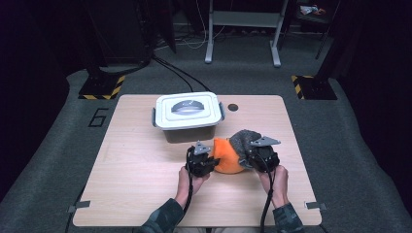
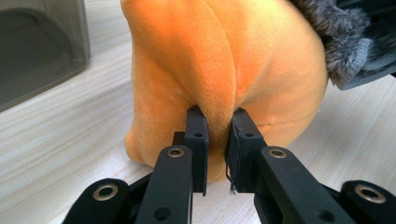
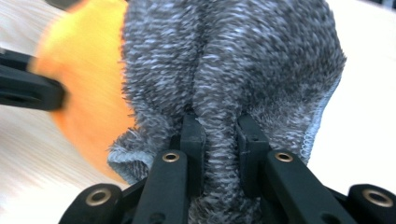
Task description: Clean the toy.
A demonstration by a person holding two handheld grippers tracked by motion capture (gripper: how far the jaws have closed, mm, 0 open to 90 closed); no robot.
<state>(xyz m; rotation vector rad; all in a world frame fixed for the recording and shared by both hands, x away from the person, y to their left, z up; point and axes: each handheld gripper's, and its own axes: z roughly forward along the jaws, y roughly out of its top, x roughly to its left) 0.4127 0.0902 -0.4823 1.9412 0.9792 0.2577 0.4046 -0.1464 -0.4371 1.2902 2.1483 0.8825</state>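
- the wooden table (image 1: 145, 189) is carrying all items; the work is taking place toward its near right part, just ahead of the person's two hands.
- a lidded storage box (image 1: 188, 116) is sitting beyond the left gripper's jaws, well apart from the right gripper; its grey wall is showing at the upper left of the left gripper view (image 2: 37, 51).
- the orange plush toy (image 1: 227, 156) is lying between the two grippers, directly ahead of the left jaws; its long axis is running roughly across the table, from one gripper toward the other. surface: smooth short pile, rounded, with a seam down the middle (image 2: 224, 70).
- the grey fuzzy cloth (image 1: 245, 139) is draping over the right end of the toy, directly ahead of the right jaws; knitted, mottled grey and white, stitched edge showing (image 3: 233, 60).
- the left gripper (image 2: 218, 140) is nearly closed, pinching a fold of the orange plush between its jaws.
- the right gripper (image 3: 220, 140) is likewise narrowed, clamping a ridge of the grey cloth.
- judgement: the two grips are facing one another along the toy's axis, so the coming move is likely turning on pulling cloth and toy apart, or working the cloth further on; which one cannot be told. the right gripper is nearer the cloth, the left nearer the box.
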